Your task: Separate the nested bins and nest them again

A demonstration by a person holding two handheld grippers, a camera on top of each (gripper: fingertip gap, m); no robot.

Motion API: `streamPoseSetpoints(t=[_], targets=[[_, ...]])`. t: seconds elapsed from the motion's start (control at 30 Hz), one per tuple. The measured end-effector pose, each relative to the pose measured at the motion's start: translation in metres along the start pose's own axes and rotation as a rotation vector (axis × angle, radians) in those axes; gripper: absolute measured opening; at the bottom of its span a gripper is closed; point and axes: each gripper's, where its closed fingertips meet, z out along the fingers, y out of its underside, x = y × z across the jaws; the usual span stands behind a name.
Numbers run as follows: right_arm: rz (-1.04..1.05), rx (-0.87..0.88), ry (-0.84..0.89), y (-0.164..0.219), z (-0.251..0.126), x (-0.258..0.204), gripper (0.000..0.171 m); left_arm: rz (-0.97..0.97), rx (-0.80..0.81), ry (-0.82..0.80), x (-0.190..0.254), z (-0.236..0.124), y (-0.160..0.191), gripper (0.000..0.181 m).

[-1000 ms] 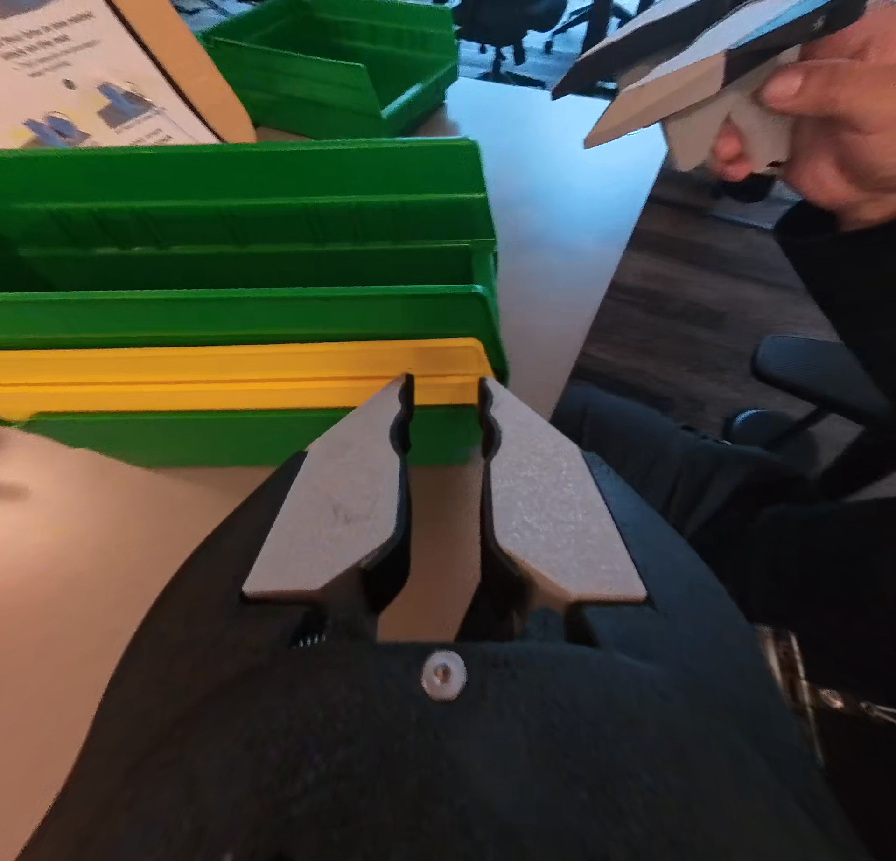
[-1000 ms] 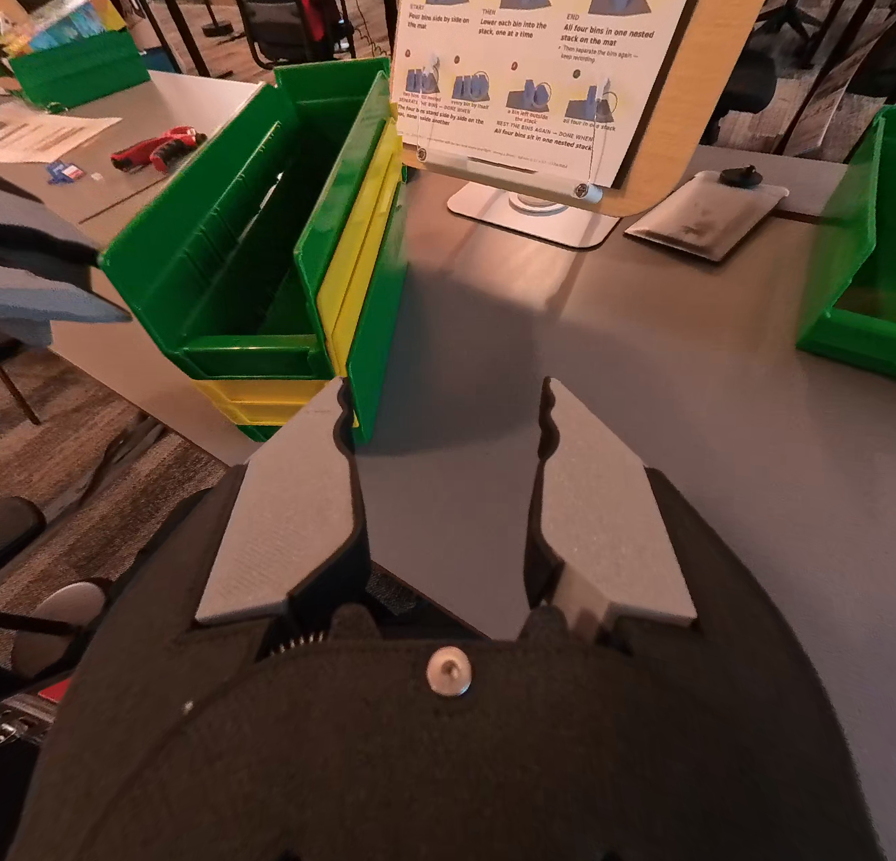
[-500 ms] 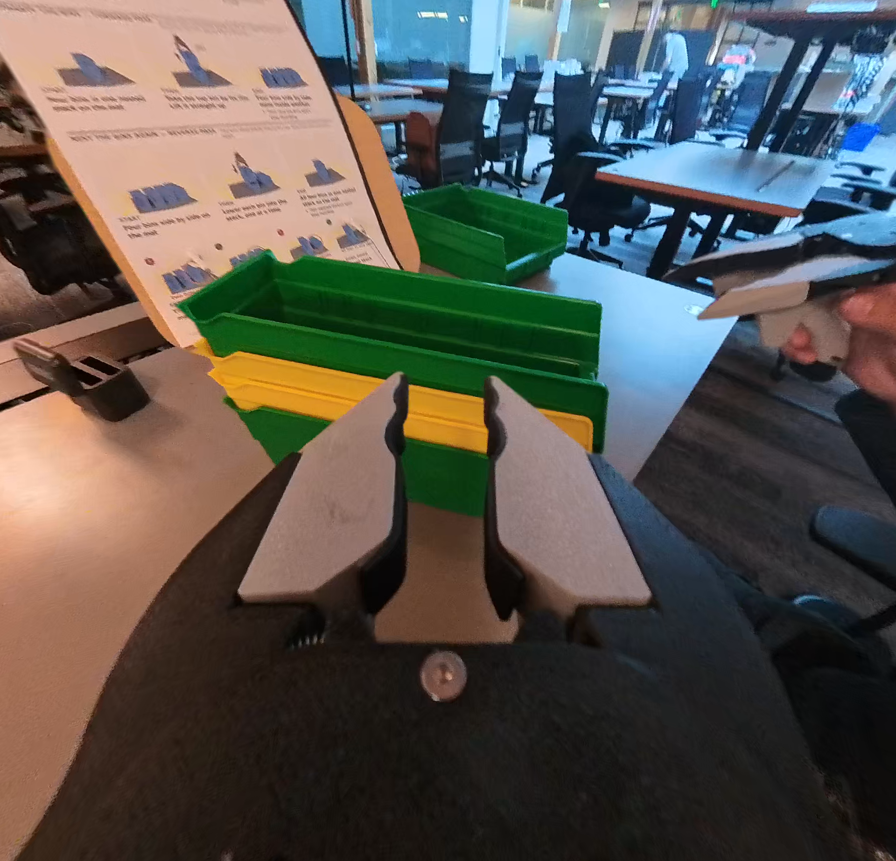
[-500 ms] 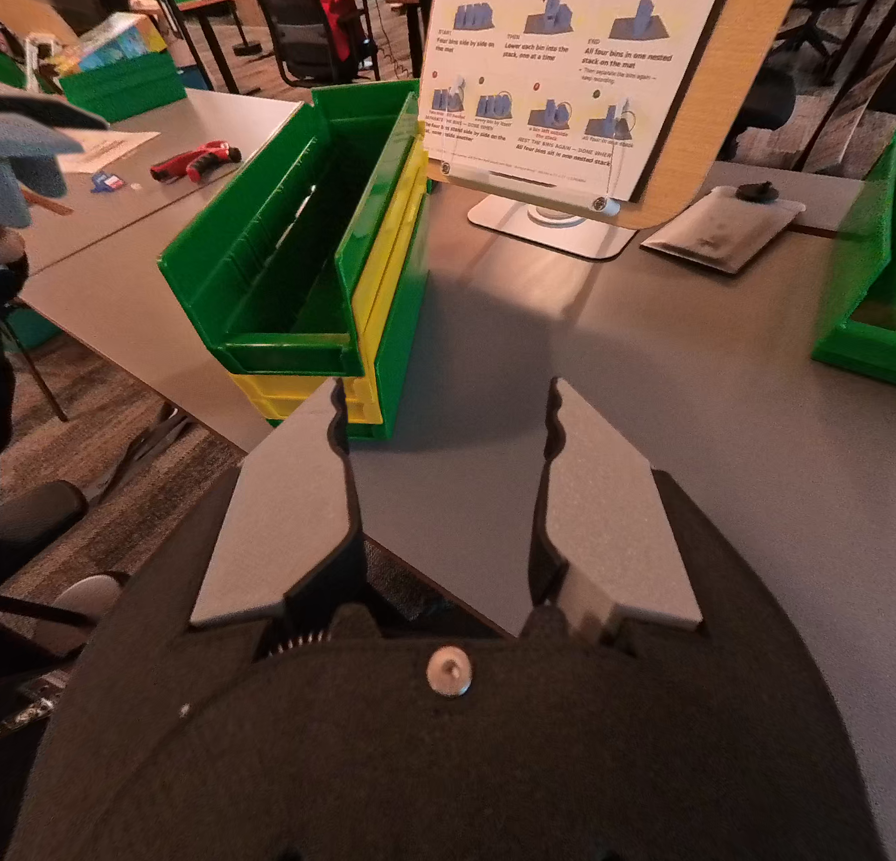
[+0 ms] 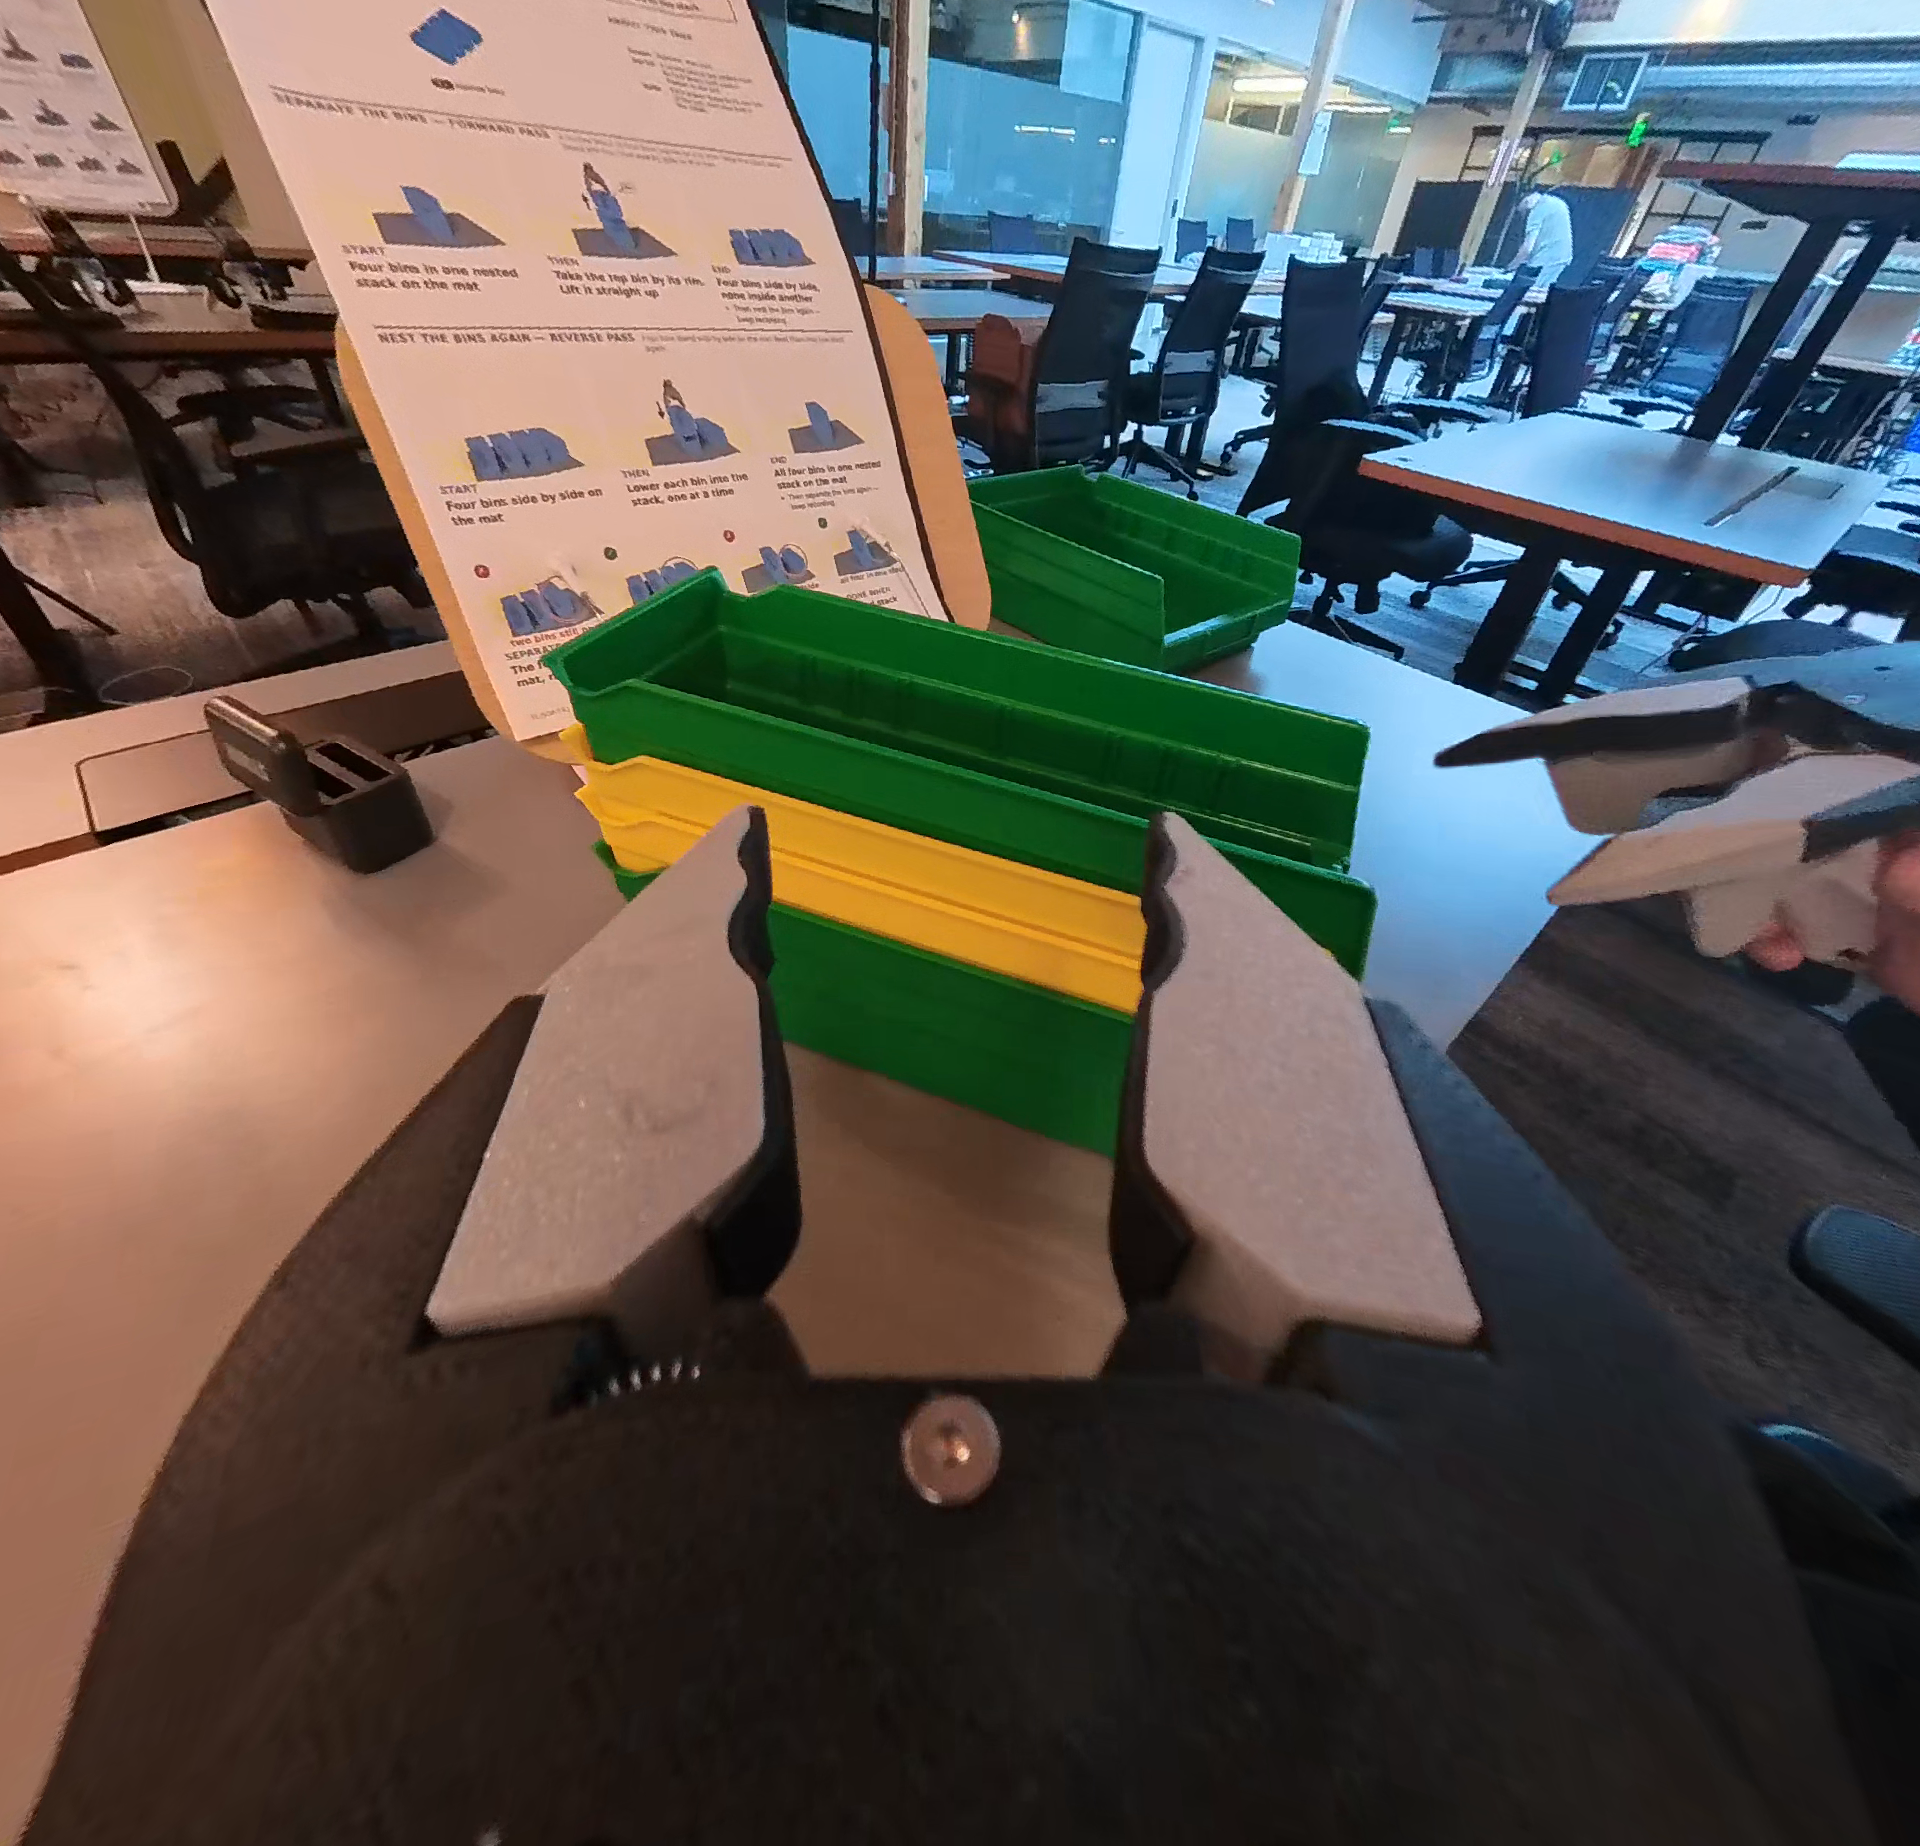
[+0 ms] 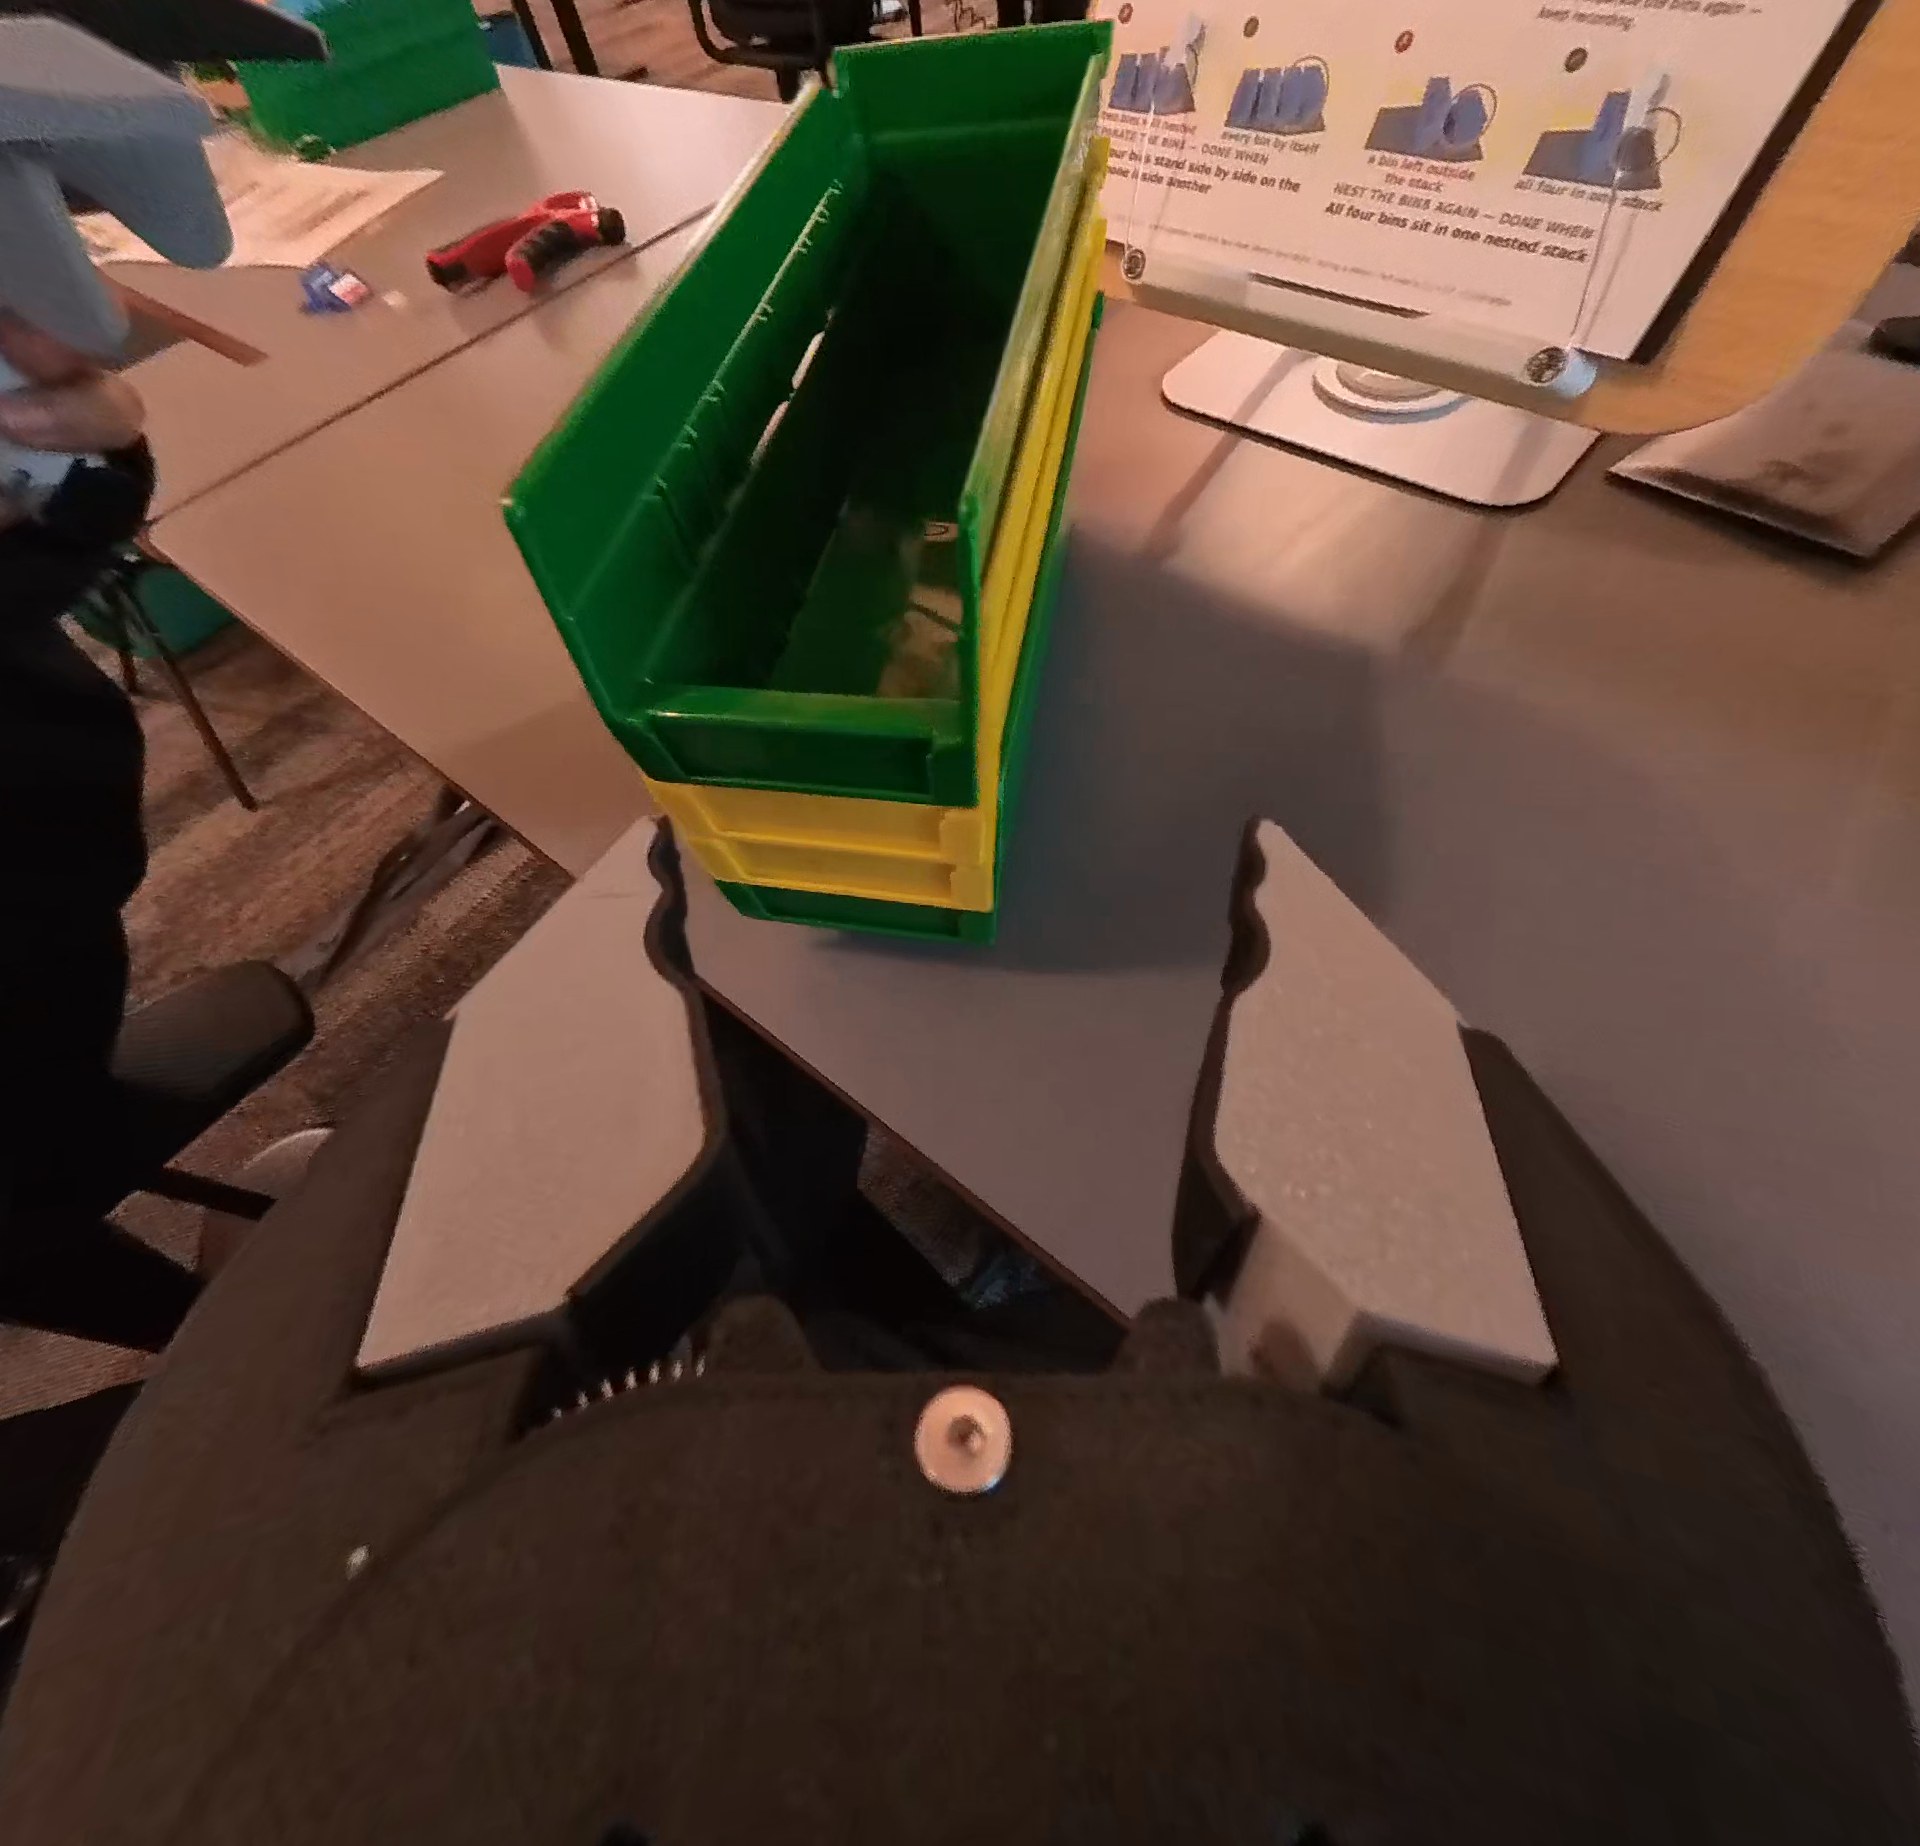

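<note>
A nested stack of long bins stands on the grey table: a green bin [image 5: 966, 716] on top, two yellow bins [image 5: 935, 882] under it, a green bin [image 5: 935, 1027] at the bottom. The stack also shows in the right wrist view, green top bin [image 6: 831, 394] over yellow bins [image 6: 831, 840]. My left gripper [image 5: 951, 861] is open and empty, just short of the stack's long side. My right gripper [image 6: 956, 861] is open and empty, just short of the stack's short end. The right gripper also shows at the right in the left wrist view [image 5: 1662, 799].
An instruction board [image 5: 582, 290] on a stand [image 6: 1382, 425] stands behind the stack. Another green bin [image 5: 1132, 570] sits farther back. A small black holder [image 5: 322, 788] lies at the left. The table edge [image 6: 935, 1152] is close to the stack. A red tool [image 6: 520, 243] lies on the neighbouring table.
My left gripper has opened wide and tilted up from the stack's side. My right gripper has opened wider and now faces the stack's short end.
</note>
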Motion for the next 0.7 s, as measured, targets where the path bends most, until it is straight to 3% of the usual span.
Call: streamPoseSetpoints(t=[0.17,0.33,0.5,0.57,0.7], targets=[[-0.008,0.051,-0.101,-0.010,0.003,-0.027,0.098,-0.008,0.006,-0.003,-0.003,-0.001,-0.001,0.067],[-0.179,0.053,-0.128,-0.011,0.001,-0.052,0.017,-0.003,0.010,0.000,-0.002,-0.002,-0.002,0.066],[-0.251,0.083,-0.069,-0.023,0.015,-0.063,0.013,0.000,0.006,0.005,0.001,0.001,-0.001,0.064],[-0.268,0.066,-0.011,-0.026,0.030,-0.055,0.004,0.000,-0.005,0.009,0.002,0.004,0.002,0.064],[-0.257,-0.020,-0.016,-0.024,0.064,-0.051,0.006,0.014,-0.012,0.004,0.004,0.006,0.003,0.064]])
